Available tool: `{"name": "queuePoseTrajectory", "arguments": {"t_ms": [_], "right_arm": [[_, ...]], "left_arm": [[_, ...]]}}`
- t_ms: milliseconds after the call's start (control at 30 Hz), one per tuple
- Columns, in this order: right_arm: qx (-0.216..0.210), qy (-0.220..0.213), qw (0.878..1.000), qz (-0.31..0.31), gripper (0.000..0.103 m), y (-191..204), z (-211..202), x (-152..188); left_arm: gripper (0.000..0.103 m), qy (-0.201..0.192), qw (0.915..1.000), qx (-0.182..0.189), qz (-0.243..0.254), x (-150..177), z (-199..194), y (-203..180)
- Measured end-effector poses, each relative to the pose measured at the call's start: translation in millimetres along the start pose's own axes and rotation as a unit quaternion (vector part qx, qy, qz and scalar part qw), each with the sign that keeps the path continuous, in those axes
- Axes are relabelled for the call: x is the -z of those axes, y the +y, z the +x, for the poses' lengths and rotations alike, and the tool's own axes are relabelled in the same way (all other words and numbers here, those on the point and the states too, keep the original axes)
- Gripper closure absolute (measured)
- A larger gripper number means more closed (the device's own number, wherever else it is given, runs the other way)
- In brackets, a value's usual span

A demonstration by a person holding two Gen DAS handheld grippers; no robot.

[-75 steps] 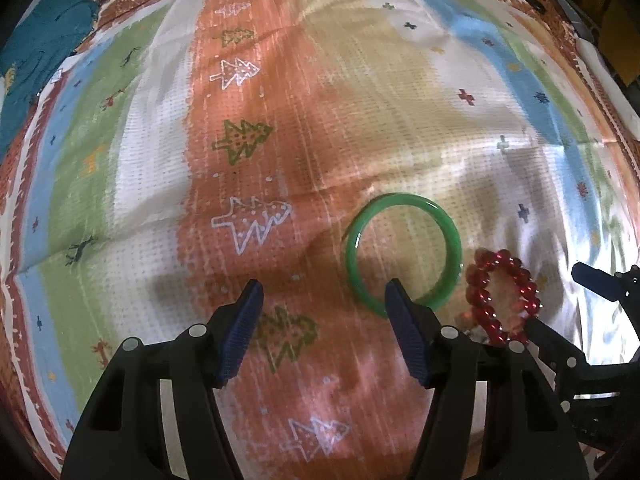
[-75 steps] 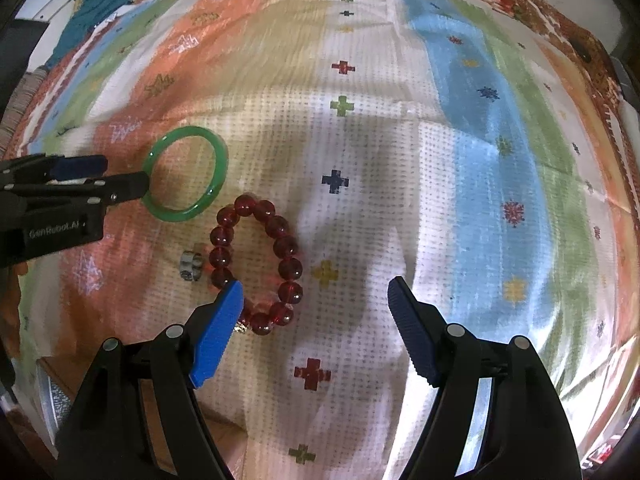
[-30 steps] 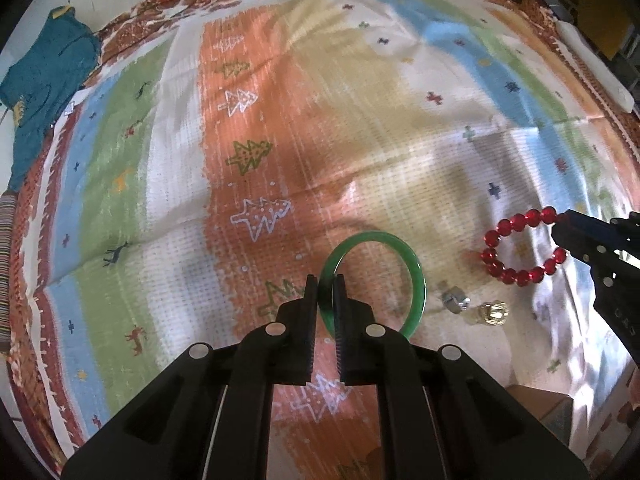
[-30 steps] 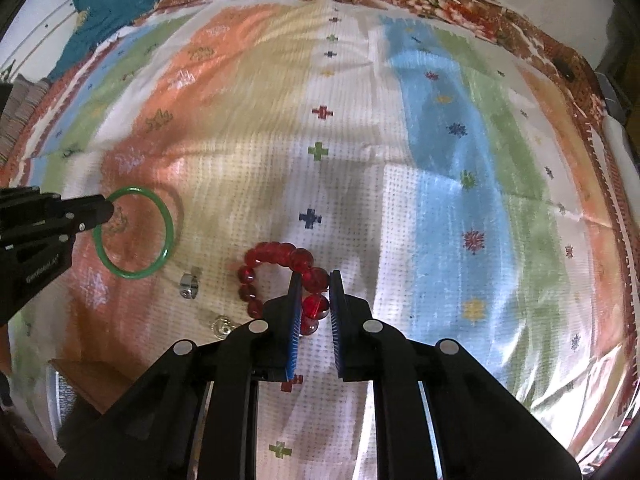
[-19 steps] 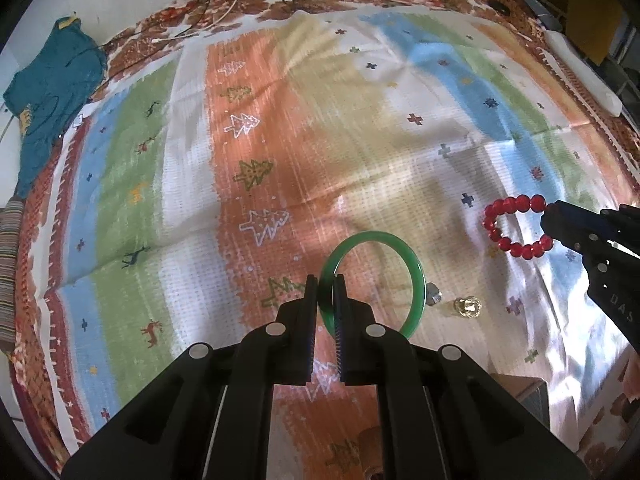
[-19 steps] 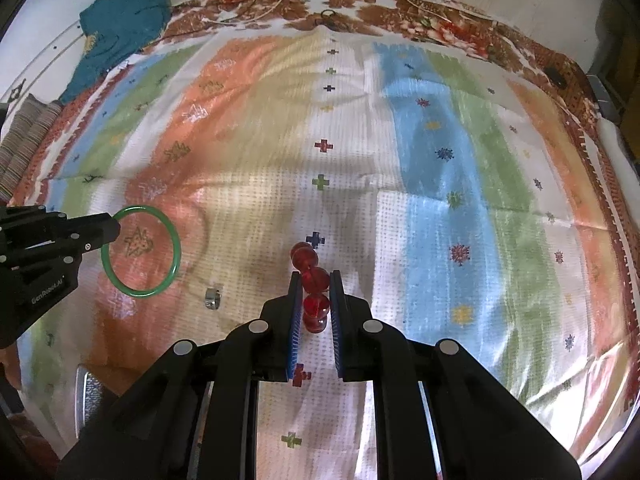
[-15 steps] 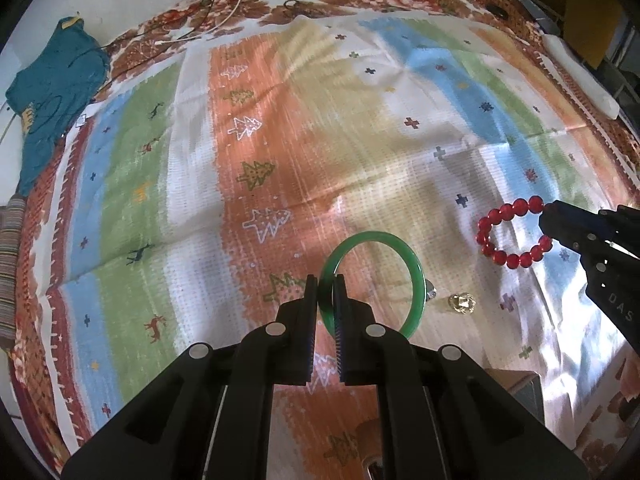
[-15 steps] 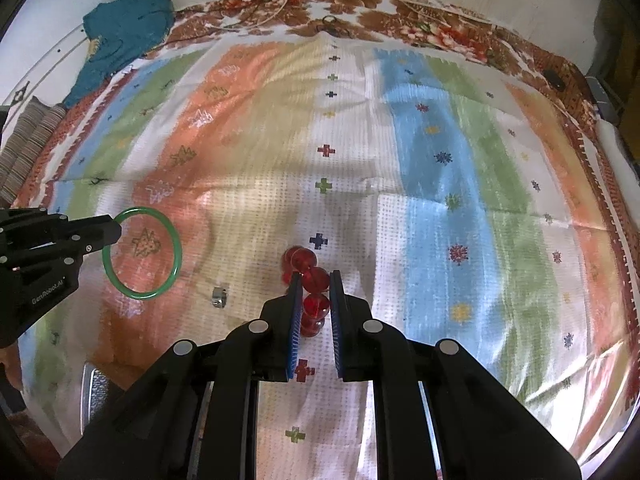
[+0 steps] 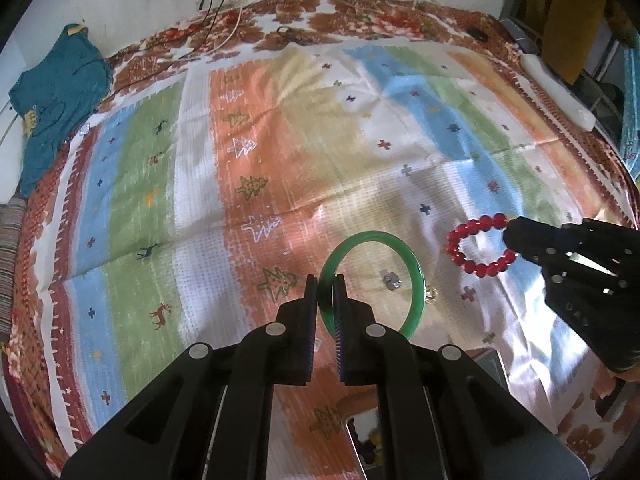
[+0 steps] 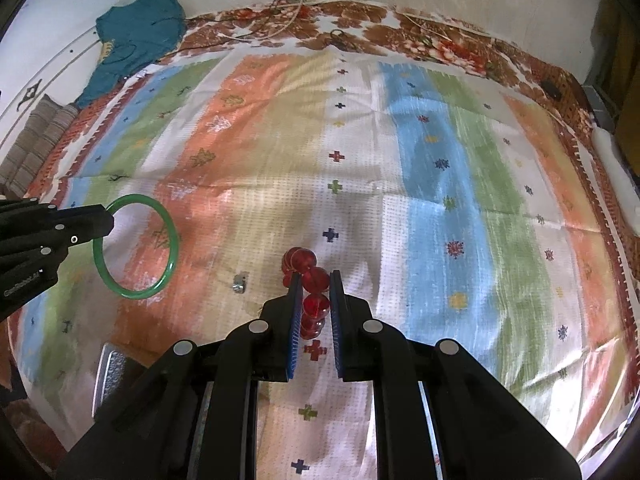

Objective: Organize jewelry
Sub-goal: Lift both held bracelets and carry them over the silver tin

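Note:
My left gripper [image 9: 326,282] is shut on the rim of a green bangle [image 9: 416,280] and holds it above the striped cloth. It also shows in the right wrist view [image 10: 170,240], held by the left gripper [image 10: 108,220]. My right gripper [image 10: 313,280] is shut on a red bead bracelet [image 10: 314,280] and holds it above the cloth. The bracelet also shows in the left wrist view [image 9: 472,232], hanging from the right gripper [image 9: 510,236]. A silver ring [image 9: 391,281] and a gold ring [image 9: 431,292] lie on the cloth below.
A striped patterned cloth [image 9: 280,160] covers the bed. A box corner [image 10: 114,364] with a grey lining sits at the near edge, also low in the left wrist view [image 9: 360,432]. A teal garment [image 10: 132,28] lies far left. Cables [image 9: 224,8] run at the far edge.
Both grippers closed on the bangle and the bracelet, then lifted them off the cloth. Since half a second ago both have risen further, and the rings stay on the cloth.

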State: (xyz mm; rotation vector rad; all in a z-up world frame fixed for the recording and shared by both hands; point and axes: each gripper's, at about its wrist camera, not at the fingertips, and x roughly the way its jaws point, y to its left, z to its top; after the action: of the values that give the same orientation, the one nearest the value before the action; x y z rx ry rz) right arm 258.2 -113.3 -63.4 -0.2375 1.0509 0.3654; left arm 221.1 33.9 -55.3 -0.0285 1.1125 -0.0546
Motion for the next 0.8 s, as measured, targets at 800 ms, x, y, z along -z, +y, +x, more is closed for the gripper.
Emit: {"name": "queuePoseTrajectory", "arguments": {"t_ms": [800], "right_arm": [[-0.036,-0.041,0.998,-0.019,0.089,25.1,-53.9,25.8]], "left_arm": [[0.096,-0.039,0.9989,0.011,0.023,47.4,-56.7,-14.7]]}}
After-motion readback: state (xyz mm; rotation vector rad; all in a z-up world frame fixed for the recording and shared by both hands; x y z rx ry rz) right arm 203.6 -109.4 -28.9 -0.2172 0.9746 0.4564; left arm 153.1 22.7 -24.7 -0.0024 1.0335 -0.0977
